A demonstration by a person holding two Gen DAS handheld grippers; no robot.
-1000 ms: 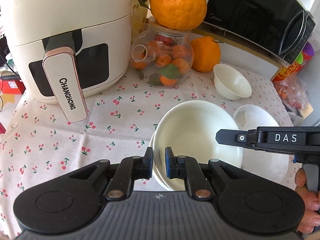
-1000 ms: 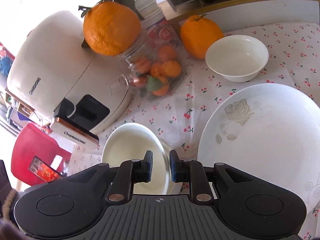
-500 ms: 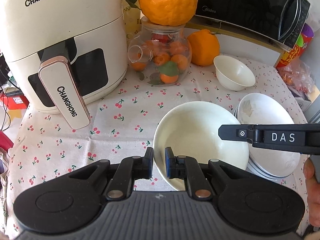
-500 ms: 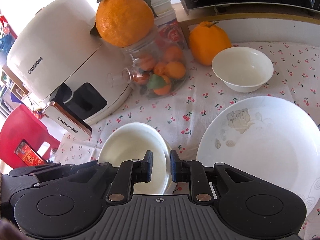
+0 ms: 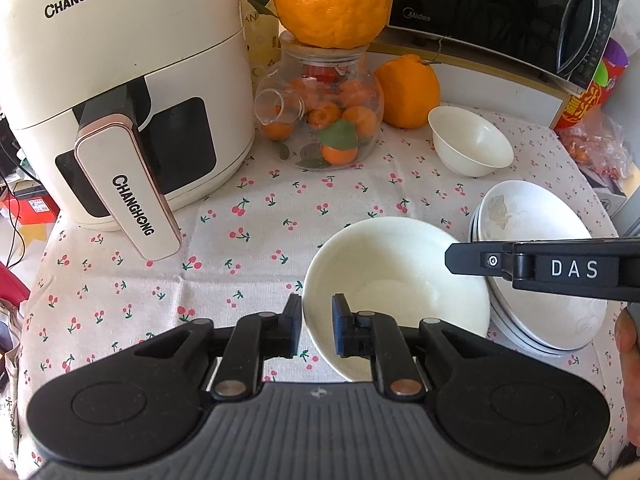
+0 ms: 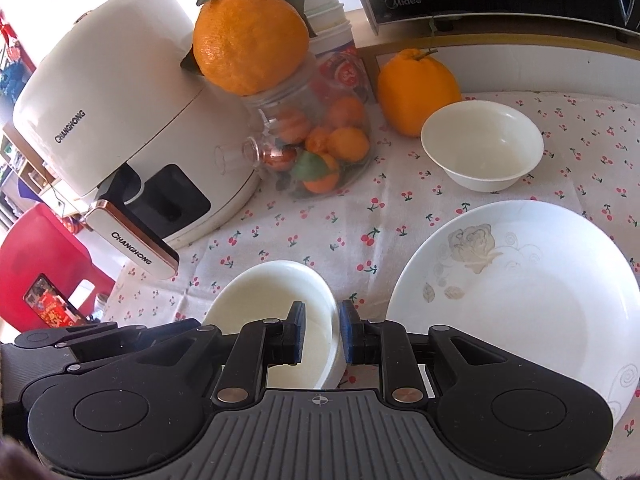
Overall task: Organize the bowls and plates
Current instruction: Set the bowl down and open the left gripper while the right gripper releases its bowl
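Both grippers hold one white bowl (image 5: 396,280) above the cherry-print tablecloth (image 5: 260,232). My left gripper (image 5: 316,330) is shut on its near left rim. My right gripper (image 6: 322,334) is shut on its right rim; the bowl also shows in the right wrist view (image 6: 272,300). A stack of white plates with a grey rose print (image 5: 540,312) lies just right of the bowl, and fills the right of the right wrist view (image 6: 520,300). A second small white bowl (image 5: 470,146) stands at the back, also in the right wrist view (image 6: 482,144).
A white Changhong air fryer (image 5: 128,92) stands at the back left. A glass jar of small oranges (image 5: 324,120) carries a big orange (image 5: 332,0); another orange (image 5: 408,92) sits beside it. A black microwave (image 5: 500,12) is behind. Snack bags (image 5: 592,144) lie far right.
The bowl held by both grippers has come off the stack it rested on and moved left and back from the plates. Both grippers stay shut on its rim.
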